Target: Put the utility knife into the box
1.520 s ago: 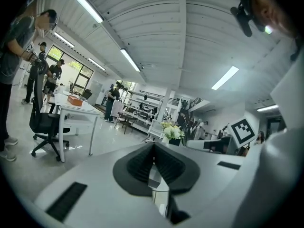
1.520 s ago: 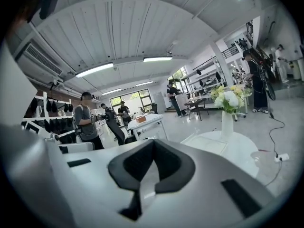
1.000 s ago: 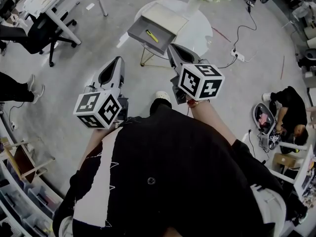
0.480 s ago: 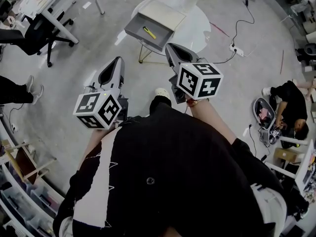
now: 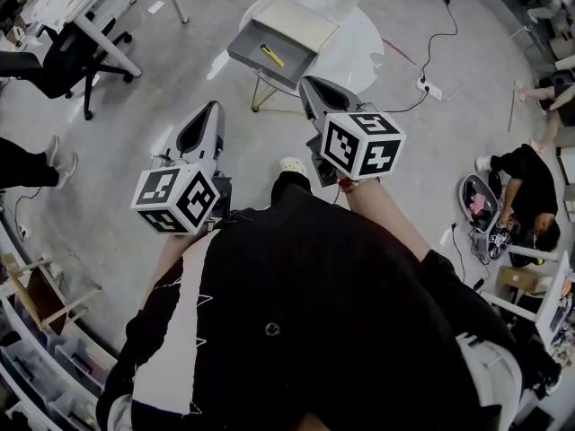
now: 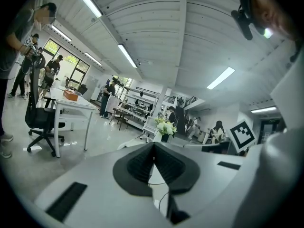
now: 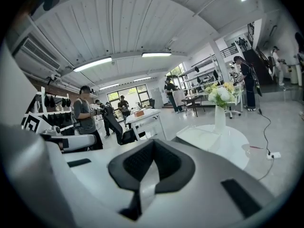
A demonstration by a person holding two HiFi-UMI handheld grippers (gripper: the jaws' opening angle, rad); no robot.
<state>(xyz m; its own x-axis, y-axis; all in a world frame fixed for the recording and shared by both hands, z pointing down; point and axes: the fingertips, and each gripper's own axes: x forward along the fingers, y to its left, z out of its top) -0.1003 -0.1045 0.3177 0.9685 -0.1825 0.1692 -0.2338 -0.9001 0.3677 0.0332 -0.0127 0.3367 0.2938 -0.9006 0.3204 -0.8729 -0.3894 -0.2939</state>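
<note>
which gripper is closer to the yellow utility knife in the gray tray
Right. In the head view the right gripper, jaws shut and empty, points just below and right of the yellow utility knife. The left gripper, also shut, is farther off, lower and to its left.

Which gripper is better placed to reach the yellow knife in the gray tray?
Right, probably: the right gripper sits nearest the gray tray holding the yellow knife, while the left gripper hangs farther off over floor. Both are shut and empty.
</note>
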